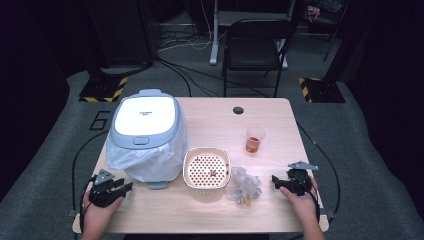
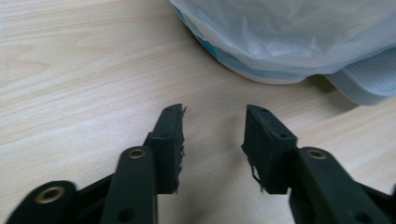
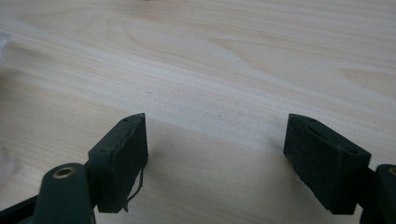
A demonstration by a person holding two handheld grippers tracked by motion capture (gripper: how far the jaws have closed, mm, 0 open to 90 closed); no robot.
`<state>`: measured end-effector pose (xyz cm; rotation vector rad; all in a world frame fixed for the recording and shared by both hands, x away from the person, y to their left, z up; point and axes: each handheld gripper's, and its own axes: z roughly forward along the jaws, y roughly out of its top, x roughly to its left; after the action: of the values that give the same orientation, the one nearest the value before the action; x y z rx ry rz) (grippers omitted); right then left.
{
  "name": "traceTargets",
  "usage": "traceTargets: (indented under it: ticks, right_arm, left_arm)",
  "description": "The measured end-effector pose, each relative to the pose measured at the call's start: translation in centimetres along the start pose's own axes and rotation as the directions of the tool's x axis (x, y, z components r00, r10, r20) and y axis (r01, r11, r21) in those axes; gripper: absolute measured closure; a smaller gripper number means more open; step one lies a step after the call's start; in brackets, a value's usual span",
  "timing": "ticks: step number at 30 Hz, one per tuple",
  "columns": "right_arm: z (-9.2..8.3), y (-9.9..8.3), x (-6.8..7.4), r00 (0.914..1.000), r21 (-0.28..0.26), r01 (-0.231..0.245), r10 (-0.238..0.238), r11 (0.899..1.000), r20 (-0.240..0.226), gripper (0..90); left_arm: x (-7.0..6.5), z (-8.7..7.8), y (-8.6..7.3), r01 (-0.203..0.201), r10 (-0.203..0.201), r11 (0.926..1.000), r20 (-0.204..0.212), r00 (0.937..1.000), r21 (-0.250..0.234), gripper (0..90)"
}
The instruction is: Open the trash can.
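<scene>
Two black hand-held grippers, resting low on the pale wooden table (image 1: pixel 210 122): left gripper (image 1: pixel 126 187) just beside the white bin (image 1: pixel 146 135) lined with clear plastic, fingers apart on nothing; right gripper (image 1: pixel 276 181) near the crumpled clear plastic bag (image 1: pixel 245 186), fingers wide apart, empty. Between them, a cream perforated basket (image 1: pixel 206 172).

Black two-jaw grippers (image 1: pixel 129 186); brass rivets; grey triangular plates; trailing cables.
</scene>
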<state>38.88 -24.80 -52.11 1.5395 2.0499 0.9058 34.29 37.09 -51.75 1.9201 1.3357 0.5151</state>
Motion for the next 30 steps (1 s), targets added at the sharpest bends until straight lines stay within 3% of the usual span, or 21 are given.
traceTargets:
  ticks: [4, 9, 10, 11, 15, 19, 21, 23, 26, 27, 30]
  right_arm:
    - [-0.7, 0.0, 0.0, 1.0000, 0.006, 0.005, -0.005, 1.000, -0.005, 24.5]
    - [-2.1, 0.4, 0.4, 0.9996, -0.033, 0.026, -0.026, 0.999, -0.008, 25.7]
    - [-2.5, 0.6, 0.7, 0.9996, -0.045, 0.023, -0.024, 0.999, -0.015, 25.7]
    - [-2.6, 0.7, 0.8, 0.9996, -0.045, 0.023, -0.024, 0.999, -0.013, 25.7]
    - [-3.1, 0.8, 1.4, 0.9986, -0.053, 0.050, -0.051, 0.997, -0.014, 25.7]
    - [-3.4, 0.8, 1.8, 0.9986, -0.053, 0.050, -0.051, 0.997, -0.014, 25.7]
    - [-3.6, 0.7, 1.9, 0.9986, -0.062, 0.046, -0.048, 0.997, -0.024, 25.7]
    - [-3.7, 0.7, 2.0, 0.9990, -0.062, 0.035, -0.037, 0.997, -0.025, 25.7]
    - [-4.0, 0.7, 2.0, 0.9989, -0.072, 0.035, -0.037, 0.997, -0.029, 25.7]
    - [-4.1, 0.8, 2.0, 0.9988, -0.077, 0.038, -0.040, 0.996, -0.029, 25.7]
    - [-4.2, 0.8, 2.1, 0.9987, -0.077, 0.040, -0.043, 0.996, -0.028, 25.7]
  left_arm:
    - [-0.3, -1.1, 0.5, 0.017, -0.017, 0.9999, 0.030, 0.9994, 0.001, 66.1]
    - [-1.8, -2.2, 0.8, 0.000, 0.001, 0.9999, 0.079, 0.9969, -0.011, 72.4]
    - [-2.5, -2.5, 1.0, -0.039, 0.040, 0.9992, 0.095, 0.9947, -0.009, 74.4]
    - [-3.0, -2.6, 1.1, -0.048, 0.049, 0.9987, 0.110, 0.9927, -0.013, 75.1]
    - [-4.1, -2.8, 1.5, -0.037, 0.044, 0.9985, 0.167, 0.9850, -0.040, 78.7]
    - [-5.0, -2.7, 1.6, -0.038, 0.048, 0.9978, 0.192, 0.9803, -0.055, 81.7]
    - [-6.1, -2.3, 1.7, -0.015, 0.029, 0.9973, 0.205, 0.9784, -0.071, 82.7]
    - [-6.5, -1.9, 2.0, -0.046, 0.062, 0.9959, 0.225, 0.9724, -0.078, 84.4]
    - [-7.4, -1.2, 2.4, -0.055, 0.072, 0.9955, 0.231, 0.9703, -0.077, 86.7]
    - [-7.9, -1.0, 2.4, 0.003, 0.015, 0.9973, 0.233, 0.9723, -0.074, 87.0]
    - [-8.0, -0.5, 2.8, 0.003, 0.010, 0.9984, 0.238, 0.9713, -0.057, 87.1]
